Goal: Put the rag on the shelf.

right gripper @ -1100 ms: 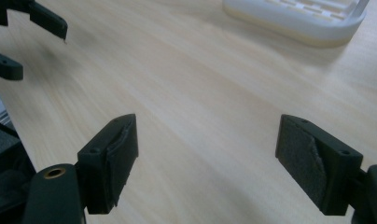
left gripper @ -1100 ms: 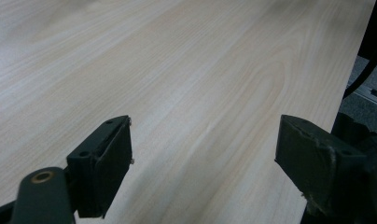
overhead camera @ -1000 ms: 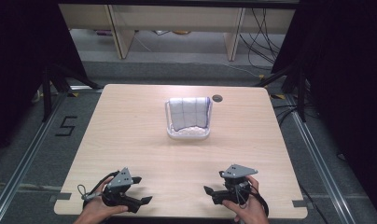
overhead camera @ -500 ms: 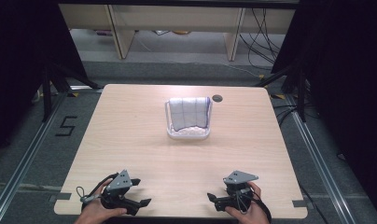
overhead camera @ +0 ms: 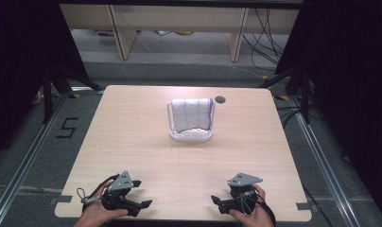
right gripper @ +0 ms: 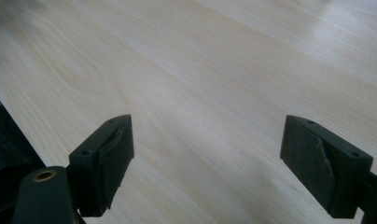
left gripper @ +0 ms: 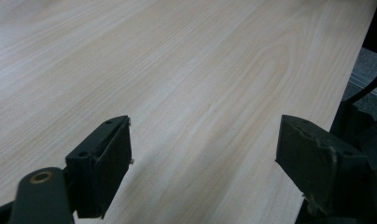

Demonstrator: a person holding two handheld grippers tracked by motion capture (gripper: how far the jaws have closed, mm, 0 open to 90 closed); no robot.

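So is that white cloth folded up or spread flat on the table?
Folded. The cloth sits in a clear tray, draped over its far rim, with crease lines across it, not spread on the table.

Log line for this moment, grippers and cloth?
left gripper: open, empty, near table edge | right gripper: open, empty, near edge | cloth: draped over tray, untouched

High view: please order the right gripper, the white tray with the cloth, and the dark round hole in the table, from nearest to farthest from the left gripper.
1. right gripper, at the near edge, opposite the left gripper.
2. white tray, centre of the table, with the cloth draped over it.
3. dark round hole, just beyond the tray, far side.
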